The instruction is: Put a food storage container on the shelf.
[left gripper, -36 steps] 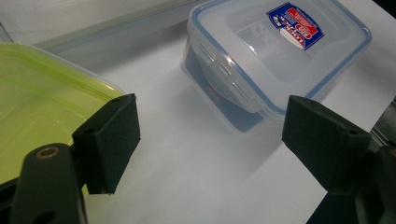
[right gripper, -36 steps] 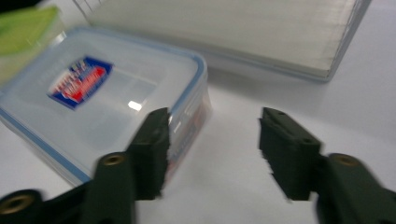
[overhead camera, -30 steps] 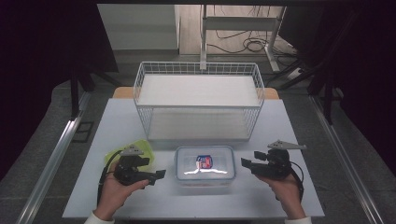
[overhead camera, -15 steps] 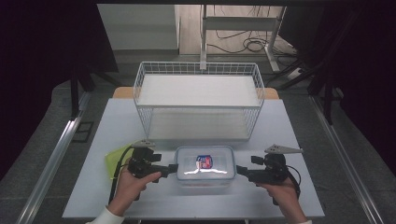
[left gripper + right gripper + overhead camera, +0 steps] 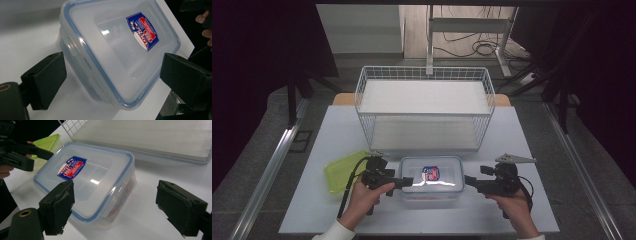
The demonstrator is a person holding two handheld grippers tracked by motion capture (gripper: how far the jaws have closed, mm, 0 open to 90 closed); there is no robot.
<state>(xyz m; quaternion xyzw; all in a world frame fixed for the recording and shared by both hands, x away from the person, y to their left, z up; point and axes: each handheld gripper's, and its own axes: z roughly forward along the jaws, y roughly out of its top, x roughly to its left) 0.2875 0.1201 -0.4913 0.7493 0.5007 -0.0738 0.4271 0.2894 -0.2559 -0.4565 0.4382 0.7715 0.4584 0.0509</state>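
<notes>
Altogether: one lidded box, two grippers wide

Clear container with blue-rimmed lid and red-blue label, lime-green lid, white wire basket, white table

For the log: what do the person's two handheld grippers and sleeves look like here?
Both grippers are black, with two blocky rectangular jaws. The left gripper trails a black cable back past the hand. The right gripper carries a grey three-cornered plate on top and a looped black cable by the wrist. In both gripper views a brass-coloured ring sits near the base of one jaw. White sleeve cuffs show at the wrists.
</notes>
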